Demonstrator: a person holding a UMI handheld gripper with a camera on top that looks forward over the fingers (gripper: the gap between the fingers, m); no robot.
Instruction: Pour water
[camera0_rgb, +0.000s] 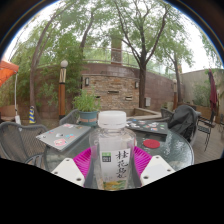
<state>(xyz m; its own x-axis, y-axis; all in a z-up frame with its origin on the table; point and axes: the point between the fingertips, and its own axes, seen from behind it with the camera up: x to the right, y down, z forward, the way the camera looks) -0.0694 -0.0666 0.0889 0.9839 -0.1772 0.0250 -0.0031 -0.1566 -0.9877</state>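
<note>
A clear plastic bottle (113, 152) with a white cap and a white-green label stands upright between my fingers, filling the gap. My gripper (112, 165) is shut on the bottle, with a pink pad (84, 159) pressing on its left side and the other pad pressing on its right. The white fingertips (70, 170) show low at either side. The bottle's base is hidden below the view. Beyond it lies a round glass table (170, 150).
A pink-red round thing (152, 144) lies on the glass table right of the bottle. A flat grey-pink item (66, 136) rests at the left. A potted plant (87, 105), metal chairs (20, 140), a black bag (184, 120) and a brick wall (112, 85) stand behind.
</note>
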